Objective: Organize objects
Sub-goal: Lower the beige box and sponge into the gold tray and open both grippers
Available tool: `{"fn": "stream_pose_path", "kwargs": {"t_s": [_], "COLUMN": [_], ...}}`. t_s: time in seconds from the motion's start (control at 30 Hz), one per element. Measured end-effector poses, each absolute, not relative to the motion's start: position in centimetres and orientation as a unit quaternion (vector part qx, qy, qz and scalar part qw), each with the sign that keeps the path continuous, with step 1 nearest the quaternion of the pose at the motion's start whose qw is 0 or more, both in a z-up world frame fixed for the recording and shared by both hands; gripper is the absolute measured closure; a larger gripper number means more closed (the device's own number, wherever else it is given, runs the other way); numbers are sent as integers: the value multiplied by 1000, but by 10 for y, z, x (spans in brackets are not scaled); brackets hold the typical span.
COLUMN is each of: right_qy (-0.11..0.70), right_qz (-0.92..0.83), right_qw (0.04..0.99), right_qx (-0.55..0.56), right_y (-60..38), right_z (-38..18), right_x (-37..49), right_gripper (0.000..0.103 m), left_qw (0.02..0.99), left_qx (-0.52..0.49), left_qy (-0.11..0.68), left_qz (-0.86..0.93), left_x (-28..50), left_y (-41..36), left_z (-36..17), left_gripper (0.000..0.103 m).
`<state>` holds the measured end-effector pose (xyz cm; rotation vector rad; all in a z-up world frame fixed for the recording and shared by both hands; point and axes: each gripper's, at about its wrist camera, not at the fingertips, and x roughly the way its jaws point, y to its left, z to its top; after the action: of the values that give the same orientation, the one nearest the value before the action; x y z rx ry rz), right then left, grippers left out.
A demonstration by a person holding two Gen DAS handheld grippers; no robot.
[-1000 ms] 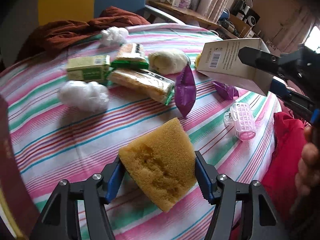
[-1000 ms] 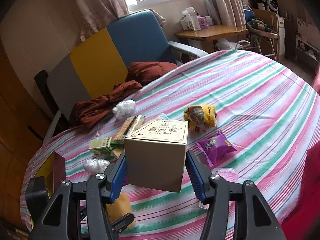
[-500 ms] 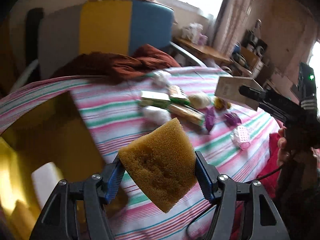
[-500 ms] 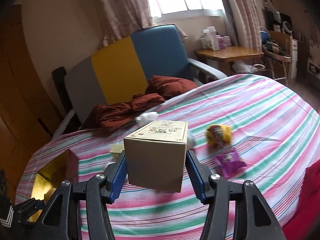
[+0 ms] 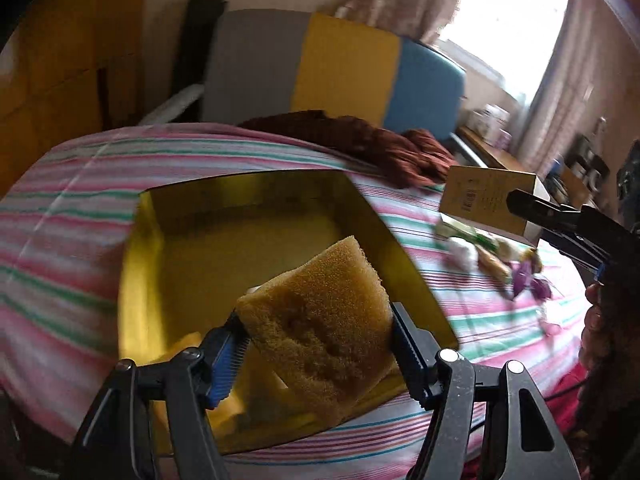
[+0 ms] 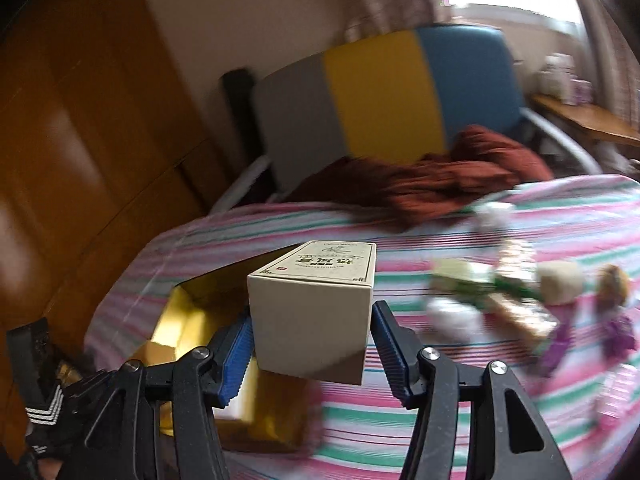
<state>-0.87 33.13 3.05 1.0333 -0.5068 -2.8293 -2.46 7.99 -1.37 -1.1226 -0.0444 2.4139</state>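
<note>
A round table under a pink, green and white striped cloth point(image 5: 72, 216) is filling a lived-in room, with a grey, yellow and blue chair point(image 5: 340, 72) and a heap of rust-red fabric point(image 5: 360, 144) sitting behind it and a bright window glaring beyond. The sorting is looking only partly done: an open gold-lined box point(image 5: 148, 280) is sitting on the near-left part of the table, with something pale and yellowish lying in its near corner, too blurred to name, while a scatter of loose packets and wrapped snacks point(image 6: 500, 300) is waiting on the cloth well apart from it. Two items are travelling at once. The left gripper point(image 5: 320, 340) is pinching a yellow sponge point(image 5: 320, 320) between roughly half-spread jaws, both pads pressing its sides, and it is hanging over the box's near edge. The right gripper point(image 6: 312, 348) is clamping a cream carton point(image 6: 316, 308) in much the same half-open spread, pads flat on both sides, hovering near the box's right wall. By my judgement, both are being brought for dropping in; neither is inside yet, and the scattered goods are making up the bulk of the work left.
</note>
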Motion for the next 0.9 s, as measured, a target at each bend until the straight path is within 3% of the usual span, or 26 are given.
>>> {"fn": "stream_pose_path", "kwargs": {"t_s": [0.3,0.4,0.9], "right_qy": [-179,-179,-166], "right_qz": [-900,-888,-886], "right_qw": [146,175,139], "right_qx": [369,385,410], "right_y": [240,213,226], "right_z": [20,18,-2], "right_x": [-78,-91,-56], "right_gripper": [44,22,22], "left_qw": [191,175,166], "left_qx": [-422,-429,-422], "left_qy": [-32,-41,-51], "left_qz": [886,885,890], "left_x": [-29,-30,-15], "left_y": [34,24,10], "left_z": [-33,-39,-36], "left_gripper": [29,25,16]}}
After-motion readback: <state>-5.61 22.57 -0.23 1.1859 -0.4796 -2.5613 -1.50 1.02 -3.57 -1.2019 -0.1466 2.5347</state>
